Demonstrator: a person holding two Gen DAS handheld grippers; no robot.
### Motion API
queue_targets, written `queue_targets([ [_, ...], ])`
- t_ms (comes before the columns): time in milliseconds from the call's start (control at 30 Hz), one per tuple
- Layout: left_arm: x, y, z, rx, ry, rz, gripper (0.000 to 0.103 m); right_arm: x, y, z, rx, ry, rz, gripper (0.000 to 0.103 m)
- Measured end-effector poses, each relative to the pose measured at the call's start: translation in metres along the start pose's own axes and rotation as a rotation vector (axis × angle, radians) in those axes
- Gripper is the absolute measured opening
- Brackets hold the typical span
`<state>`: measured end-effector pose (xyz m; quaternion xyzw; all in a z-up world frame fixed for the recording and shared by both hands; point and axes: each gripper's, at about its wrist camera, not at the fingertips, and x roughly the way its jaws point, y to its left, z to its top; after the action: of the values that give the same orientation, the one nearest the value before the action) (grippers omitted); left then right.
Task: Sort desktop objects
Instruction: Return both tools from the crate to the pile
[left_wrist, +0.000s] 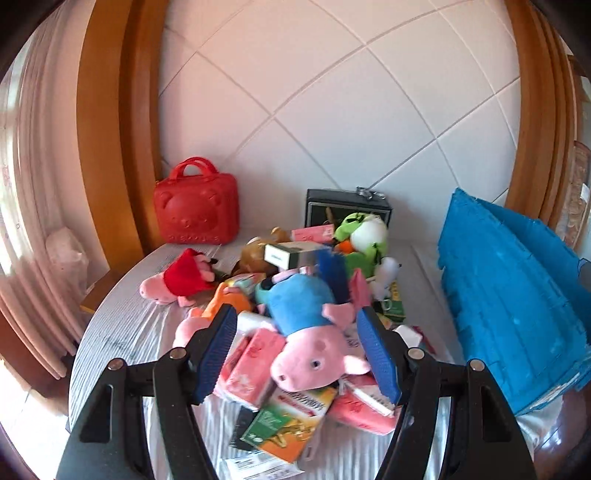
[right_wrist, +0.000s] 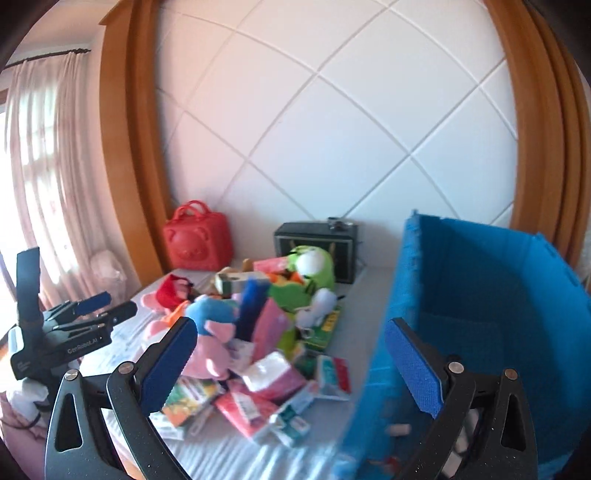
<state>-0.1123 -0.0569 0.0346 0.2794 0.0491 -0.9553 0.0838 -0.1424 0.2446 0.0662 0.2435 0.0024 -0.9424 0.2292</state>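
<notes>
Left tongs (left_wrist: 297, 350) spread wide, empty, straddling pig plush (left_wrist: 314, 332) atop pile mid-desk (left_wrist: 122, 325), lined up to grab. Right tongs (right_wrist: 291, 363) released, empty; blue bin (right_wrist: 498, 295) at 3 o'clock, ready for drops.

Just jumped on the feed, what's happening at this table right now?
A person is sorting a heap of soft toys, tissue packs and boxes. The left tool is open and lined up on the pink pig plush in a blue shirt atop the pile, not yet gripping it. The right tool is open and empty near the blue plastic crate. A red bear-face handbag stands by the wall.
</notes>
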Motion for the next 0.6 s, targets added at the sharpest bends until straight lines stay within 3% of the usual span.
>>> queue_targets([
  [133,0.020,0.054,-0.024,-0.002,0.054,0.028,0.067,0.036,0.028,-0.017,0.035,0.072,0.004,0.103],
  [333,0.055,0.094,-0.060,0.038,0.132,0.013,0.067,0.095,0.049,-0.062,0.092,0.204,-0.040,0.103],
  [600,0.102,0.078,-0.103,0.097,0.265,-0.081,0.067,0.146,0.058,-0.113,0.136,0.357,-0.106,0.103],
])
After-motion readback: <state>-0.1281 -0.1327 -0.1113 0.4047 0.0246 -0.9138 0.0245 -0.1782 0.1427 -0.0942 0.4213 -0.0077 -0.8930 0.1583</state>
